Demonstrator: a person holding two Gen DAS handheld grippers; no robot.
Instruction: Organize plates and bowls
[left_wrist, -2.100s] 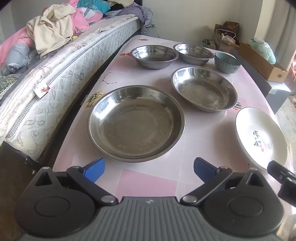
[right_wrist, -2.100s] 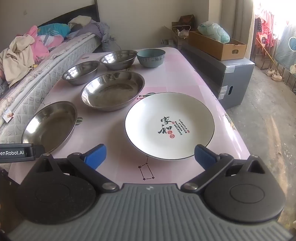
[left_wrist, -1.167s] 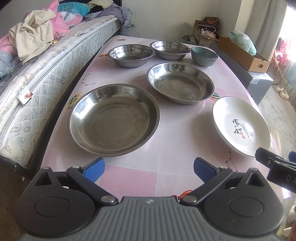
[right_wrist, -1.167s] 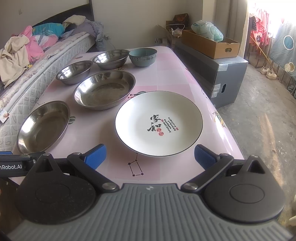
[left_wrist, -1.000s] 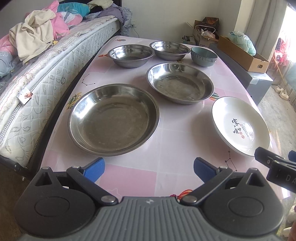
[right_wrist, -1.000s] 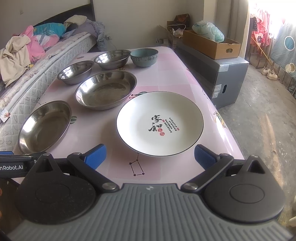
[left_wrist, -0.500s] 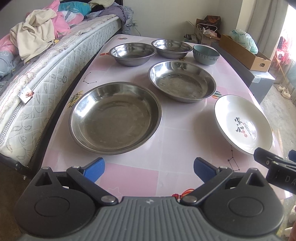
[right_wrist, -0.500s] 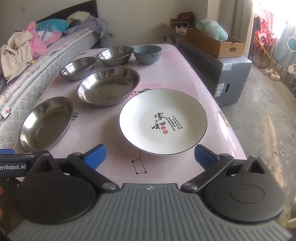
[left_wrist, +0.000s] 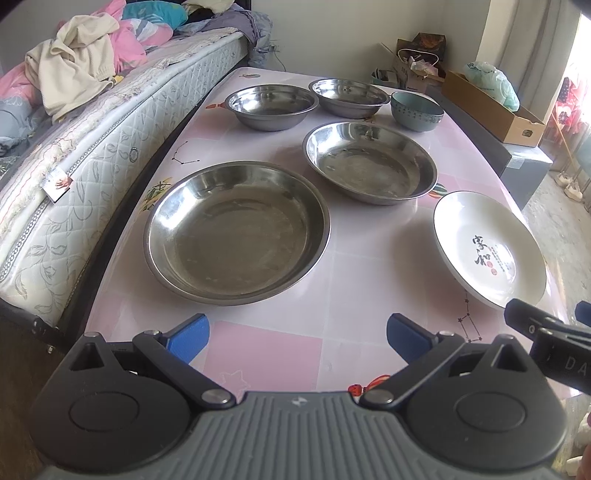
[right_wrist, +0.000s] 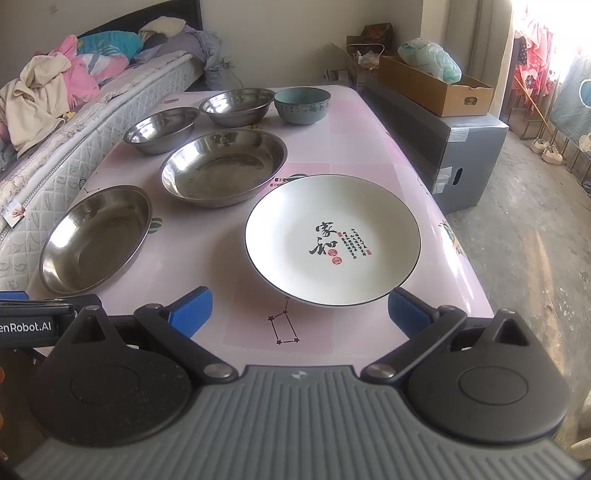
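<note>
The left claw (left_wrist: 297, 338) stood wide, holding nothing, its blue pads poised over the near edge of the pink bench (left_wrist: 266, 354). Straight ahead of it lay the nearest steel plate (left_wrist: 236, 232), with a second steel plate (left_wrist: 369, 162) farther back and to the right, the two close but apart. Behind those sat two steel bowls (left_wrist: 271, 105) (left_wrist: 349, 96) and a teal bowl (left_wrist: 416, 110) in a row near the far edge.

The right claw (right_wrist: 299, 310) was likewise spread wide and empty, aimed at the white plate (right_wrist: 332, 240) with black and red lettering, which lay flat just ahead of its pads.

The left wrist view showed the mattress (left_wrist: 92, 147) running close along the bench's left side, and caught the white plate only at its right margin, with the tip of the right claw poking in below it. The right wrist view showed instead the bare floor (right_wrist: 535, 240) on the right, a grey box (right_wrist: 461, 147) carrying a cardboard tray (right_wrist: 436, 88), and the left claw's labelled body at its left margin.
</note>
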